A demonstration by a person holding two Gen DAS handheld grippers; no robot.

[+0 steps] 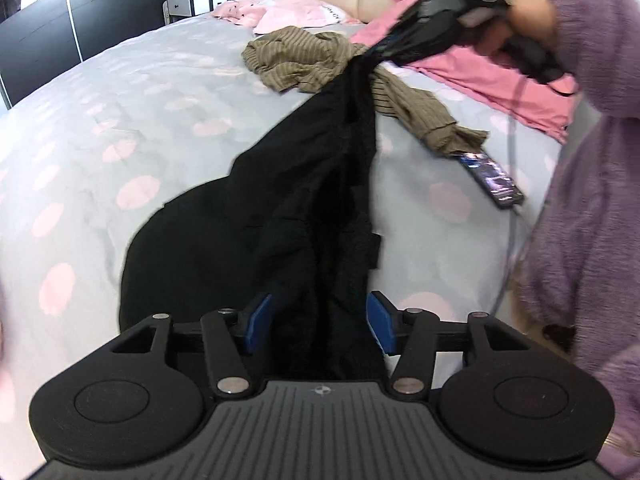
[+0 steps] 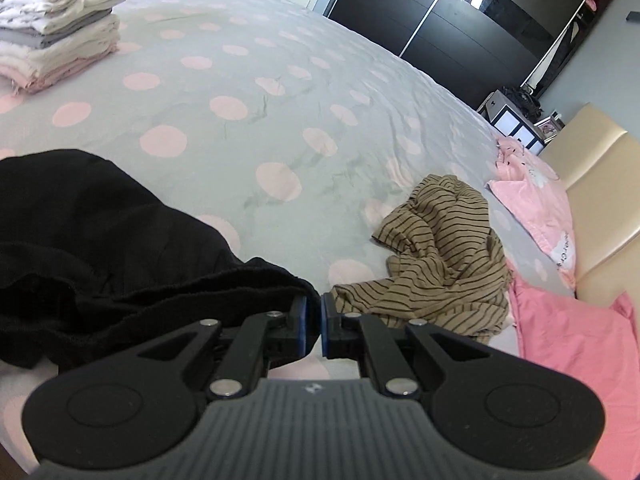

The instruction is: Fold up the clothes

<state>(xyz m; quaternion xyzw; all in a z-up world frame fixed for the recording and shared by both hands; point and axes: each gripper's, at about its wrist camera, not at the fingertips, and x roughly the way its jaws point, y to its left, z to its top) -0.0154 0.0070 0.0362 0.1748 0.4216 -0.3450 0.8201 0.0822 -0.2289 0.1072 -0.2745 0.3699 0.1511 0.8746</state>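
A black garment (image 1: 280, 200) hangs stretched over the bed between my two grippers. My left gripper (image 1: 319, 316) is shut on a thick bunch of it, and the cloth fills the gap between the blue pads (image 1: 260, 320). In the left wrist view the right gripper (image 1: 378, 50) is raised at the far end, held by a hand in a purple fuzzy sleeve (image 1: 592, 160). In its own view the right gripper (image 2: 314, 316) is shut on the hem of the black garment (image 2: 80, 220), which trails off to the left.
The bed (image 2: 280, 80) has a grey cover with pink dots. On it lie a crumpled olive striped garment (image 2: 440, 256), a pink garment (image 2: 568, 336), a pink pillow (image 2: 536, 200) and a phone (image 1: 492, 180). A stack of folded clothes (image 2: 60, 20) sits far left. A beige headboard (image 2: 600, 208) and black wardrobe (image 2: 460, 12) border the bed.
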